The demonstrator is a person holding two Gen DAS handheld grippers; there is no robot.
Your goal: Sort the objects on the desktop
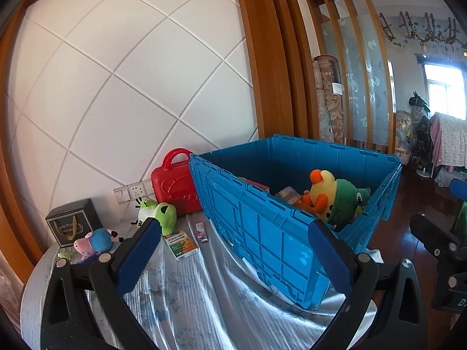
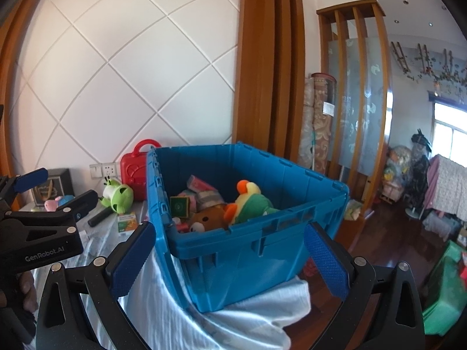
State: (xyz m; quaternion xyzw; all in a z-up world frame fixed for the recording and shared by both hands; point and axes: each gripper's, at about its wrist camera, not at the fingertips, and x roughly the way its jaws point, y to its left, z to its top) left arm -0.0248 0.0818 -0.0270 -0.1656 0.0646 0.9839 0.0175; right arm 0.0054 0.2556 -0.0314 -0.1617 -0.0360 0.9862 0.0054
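Observation:
A blue crate stands on the cloth-covered table. It holds a yellow and green plush, a brown bear, a small green box and a pink packet. Left of the crate lie a green frog plush, a pig plush, a green-orange box and a small pink packet. My left gripper is open and empty before the crate's long side. My right gripper is open and empty at the crate's near corner.
A red carry case and a black gift box stand against the wall. A black cylinder lies near the frog. The table edge drops off right of the crate to a wooden floor. A green bin sits low right.

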